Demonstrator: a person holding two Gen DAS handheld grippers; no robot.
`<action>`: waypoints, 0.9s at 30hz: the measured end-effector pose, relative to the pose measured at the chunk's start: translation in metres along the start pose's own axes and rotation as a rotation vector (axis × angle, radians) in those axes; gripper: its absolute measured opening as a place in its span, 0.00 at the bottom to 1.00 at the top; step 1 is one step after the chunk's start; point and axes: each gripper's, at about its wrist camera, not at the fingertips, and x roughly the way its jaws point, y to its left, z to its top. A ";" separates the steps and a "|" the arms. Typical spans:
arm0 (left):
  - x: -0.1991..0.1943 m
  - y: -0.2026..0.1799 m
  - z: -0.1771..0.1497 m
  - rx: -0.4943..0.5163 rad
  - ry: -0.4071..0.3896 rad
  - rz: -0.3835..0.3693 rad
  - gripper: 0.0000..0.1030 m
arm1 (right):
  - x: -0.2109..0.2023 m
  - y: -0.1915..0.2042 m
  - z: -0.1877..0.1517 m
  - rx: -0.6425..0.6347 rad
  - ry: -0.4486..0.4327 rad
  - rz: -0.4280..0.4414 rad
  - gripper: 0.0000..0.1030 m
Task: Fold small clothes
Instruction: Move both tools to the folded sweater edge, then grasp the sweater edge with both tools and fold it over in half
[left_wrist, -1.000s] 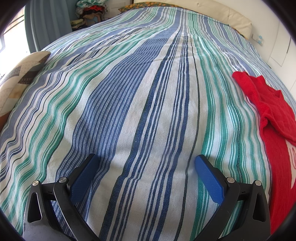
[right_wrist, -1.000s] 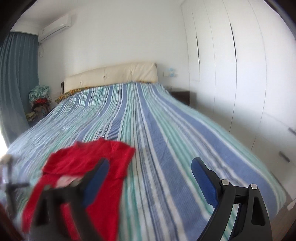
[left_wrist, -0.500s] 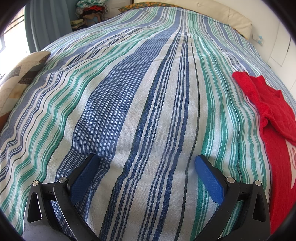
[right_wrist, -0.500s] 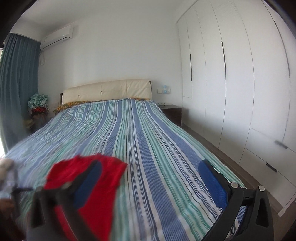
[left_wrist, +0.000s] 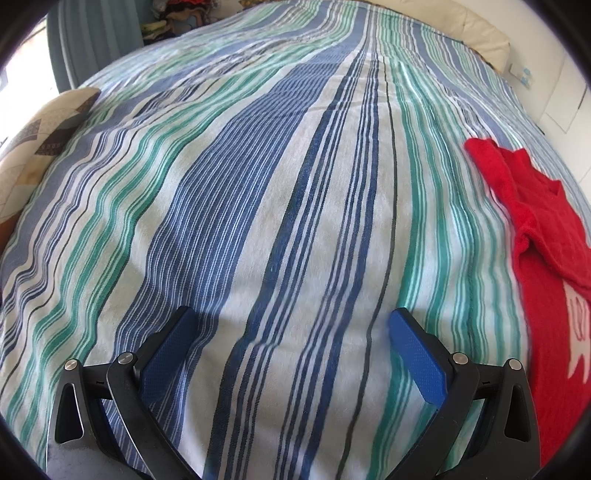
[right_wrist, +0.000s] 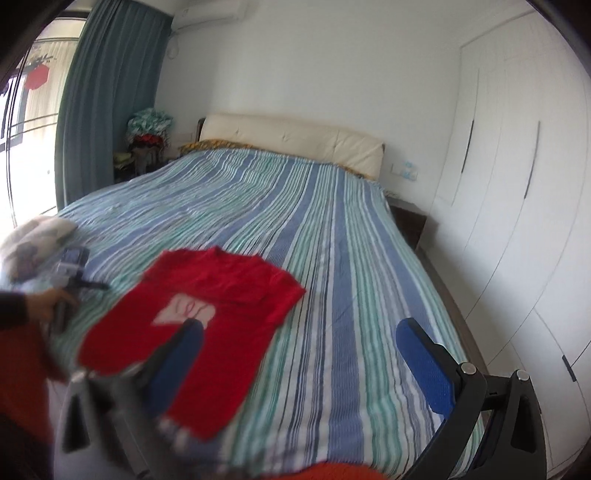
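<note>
Red garment (left_wrist: 546, 236) cut off at frame edge — both hand-held grippers released, empty.

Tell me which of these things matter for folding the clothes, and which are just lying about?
Part of the job:
red shirt, flat on the striped bed
left tool, open
right tool, open

Just lying about:
patterned pillow
clothes pile in the corner
curtain
wardrobe

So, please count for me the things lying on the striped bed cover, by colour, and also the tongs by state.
Red garment: 1
Patterned cream pillow: 1
Left tongs, open and empty: 1
Right tongs, open and empty: 1
Total: 4
</note>
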 end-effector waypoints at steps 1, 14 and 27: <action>-0.011 0.001 -0.004 -0.004 0.029 -0.038 0.96 | 0.013 0.004 -0.013 0.014 0.050 0.032 1.00; -0.091 -0.089 -0.151 0.209 0.336 -0.528 0.76 | 0.178 0.047 -0.118 0.364 0.661 0.449 0.90; -0.086 -0.074 -0.147 0.031 0.403 -0.631 0.02 | 0.208 0.031 -0.147 0.575 0.771 0.511 0.05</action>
